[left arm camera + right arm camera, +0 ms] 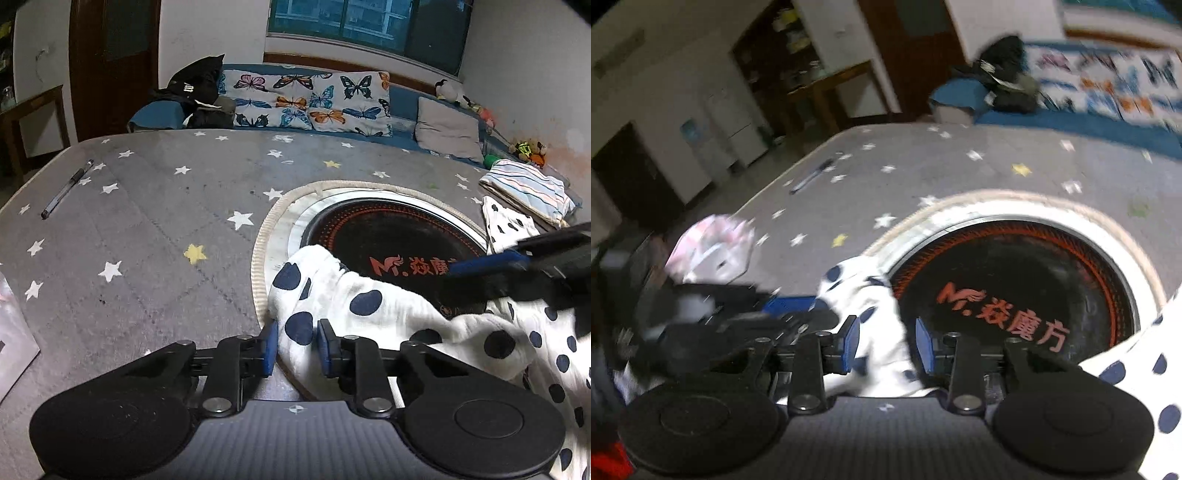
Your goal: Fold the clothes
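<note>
A white garment with navy dots (369,306) lies over the near edge of a round black heater plate (399,236) set in the grey star-print table cover (147,221). My left gripper (297,347) has its blue pads on either side of a fold of the garment, with a small gap each side. My right gripper (517,258) reaches in from the right over the cloth. In the right wrist view my right gripper (886,345) straddles a bunched fold of the same garment (882,332), jaws apart. The left gripper (783,310) shows blurred at left.
A pen (66,188) lies far left on the table. Folded striped cloth (528,188) and a dotted folded piece (506,221) sit at the right. A sofa with a butterfly pillow (306,99) and dark clothes (195,92) stands behind. A pink-white packet (713,251) lies left.
</note>
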A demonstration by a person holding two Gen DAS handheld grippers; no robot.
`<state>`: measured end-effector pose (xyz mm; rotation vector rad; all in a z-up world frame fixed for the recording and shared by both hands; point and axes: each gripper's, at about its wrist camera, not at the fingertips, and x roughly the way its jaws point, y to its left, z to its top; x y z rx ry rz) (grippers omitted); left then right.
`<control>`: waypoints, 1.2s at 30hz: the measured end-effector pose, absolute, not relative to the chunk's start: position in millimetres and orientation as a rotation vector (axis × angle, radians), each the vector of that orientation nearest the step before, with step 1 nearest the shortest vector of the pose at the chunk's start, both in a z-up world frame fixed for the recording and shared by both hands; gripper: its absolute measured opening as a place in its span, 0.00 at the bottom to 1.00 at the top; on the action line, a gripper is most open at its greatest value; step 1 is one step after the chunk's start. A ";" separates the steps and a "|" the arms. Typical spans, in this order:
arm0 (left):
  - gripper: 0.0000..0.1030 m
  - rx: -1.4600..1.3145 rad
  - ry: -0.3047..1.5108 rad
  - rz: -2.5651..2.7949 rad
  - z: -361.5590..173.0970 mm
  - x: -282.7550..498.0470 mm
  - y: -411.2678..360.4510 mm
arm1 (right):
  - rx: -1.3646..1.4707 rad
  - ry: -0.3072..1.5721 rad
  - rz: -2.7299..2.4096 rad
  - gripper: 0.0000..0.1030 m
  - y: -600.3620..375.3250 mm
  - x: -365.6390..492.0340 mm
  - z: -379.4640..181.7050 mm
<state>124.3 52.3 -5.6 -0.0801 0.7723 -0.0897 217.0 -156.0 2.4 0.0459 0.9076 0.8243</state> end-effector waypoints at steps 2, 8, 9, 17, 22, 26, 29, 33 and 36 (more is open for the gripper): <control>0.24 -0.074 0.764 -0.090 -6.3 121.9 51.2 | 0.085 0.956 0.814 0.33 -153.5 229.2 -9.6; 0.26 -0.081 0.761 -0.100 -3.3 118.5 54.4 | 0.016 0.986 0.821 0.05 -132.3 227.5 -22.0; 0.32 -0.079 0.756 -0.102 -1.9 117.5 54.7 | -0.024 0.952 0.803 0.04 -129.4 225.9 -15.5; 0.52 -0.093 0.730 -0.103 9.5 114.8 51.9 | -0.262 0.580 0.449 0.16 -135.2 241.5 45.5; 0.53 -0.075 0.737 -0.166 12.1 104.6 41.4 | -0.204 0.623 0.327 0.22 -171.7 263.7 60.7; 0.53 -0.053 0.755 -0.224 10.3 98.6 28.4 | -0.211 0.728 0.359 0.32 -196.5 249.2 51.2; 0.53 -0.040 0.772 -0.229 7.5 101.0 21.2 | -0.216 0.825 0.383 0.33 -212.4 230.3 32.5; 0.51 -0.035 0.776 -0.211 15.5 118.1 17.0 | -0.210 0.920 0.359 0.34 -241.5 199.9 0.3; 0.51 -0.019 0.769 -0.206 22.9 136.0 6.1 | -0.179 0.945 0.340 0.36 -262.3 178.9 -8.9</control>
